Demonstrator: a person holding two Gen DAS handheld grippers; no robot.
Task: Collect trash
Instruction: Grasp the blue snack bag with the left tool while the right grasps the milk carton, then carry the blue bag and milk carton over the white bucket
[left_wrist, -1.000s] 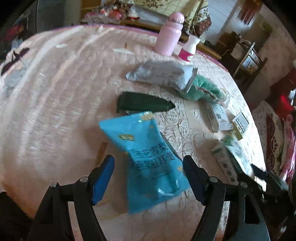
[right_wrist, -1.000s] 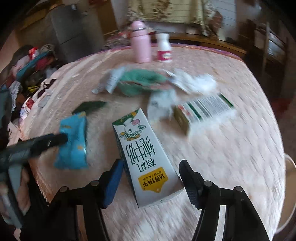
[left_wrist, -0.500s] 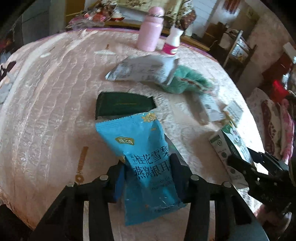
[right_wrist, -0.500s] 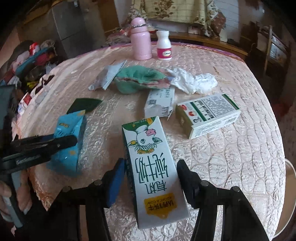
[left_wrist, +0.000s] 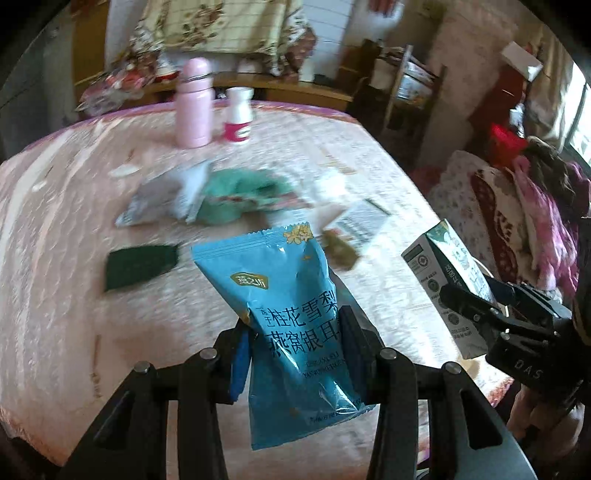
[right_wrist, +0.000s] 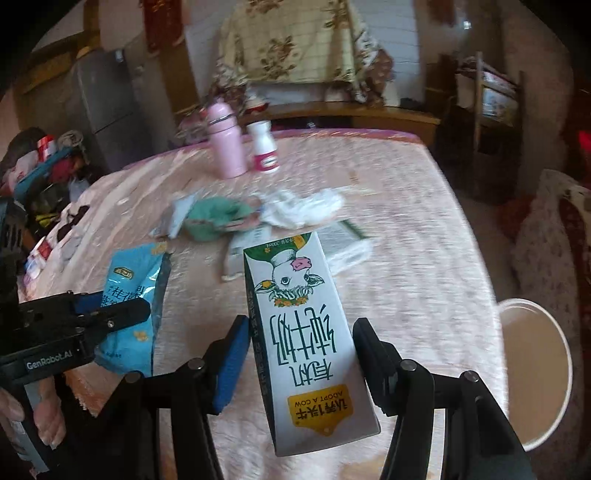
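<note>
My left gripper is shut on a blue snack packet and holds it lifted above the pink tablecloth; the packet also shows in the right wrist view. My right gripper is shut on a white milk carton with a cow picture, lifted off the table; the carton also shows in the left wrist view. More trash lies mid-table: a grey wrapper, a dark green wrapper, a crumpled white tissue and a small box.
A pink bottle and a small white bottle stand at the table's far edge. A green cloth lies by the wrappers. A white bucket stands on the floor at the table's right side. Chairs and furniture surround the table.
Both grippers closed on their items and lifted them off the table: the left on the blue packet, the right on the milk carton. Both views have pulled back and up.
</note>
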